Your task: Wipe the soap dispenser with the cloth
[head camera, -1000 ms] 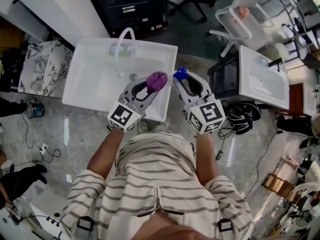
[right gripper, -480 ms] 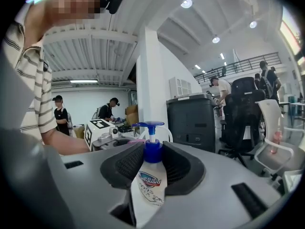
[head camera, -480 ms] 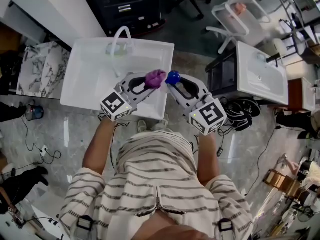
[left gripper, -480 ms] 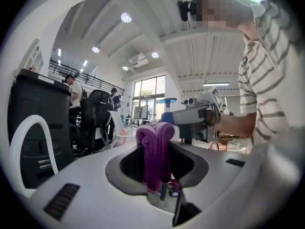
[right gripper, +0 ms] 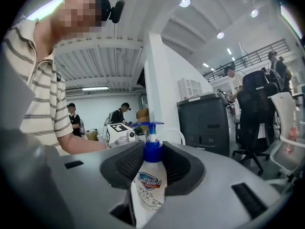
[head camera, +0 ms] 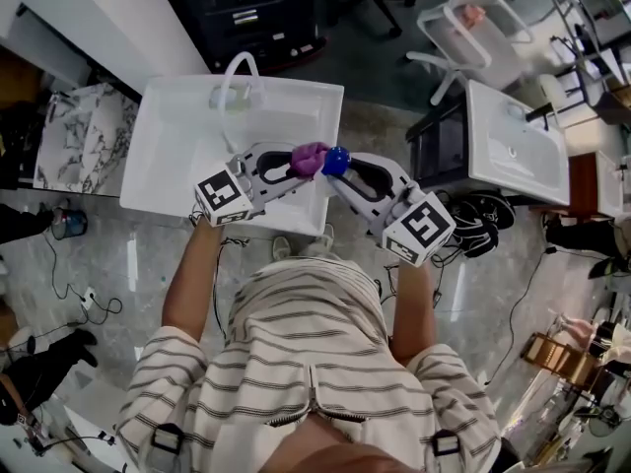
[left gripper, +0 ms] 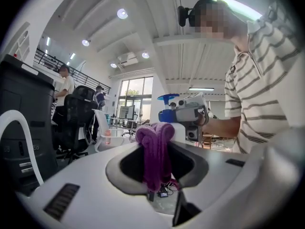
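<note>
Over the sink [head camera: 158,116], left gripper [head camera: 293,166] clamps cloth [head camera: 310,156] at soap dispenser [head camera: 337,160], itself pinched in right gripper [head camera: 342,171]; wiping apparently under way, unfinished.

White sink [head camera: 177,156], bent white tap [head camera: 243,56] at its far edge. Shiny grey floor [head camera: 128,254] around it; another sink [head camera: 518,146] to its right.
</note>
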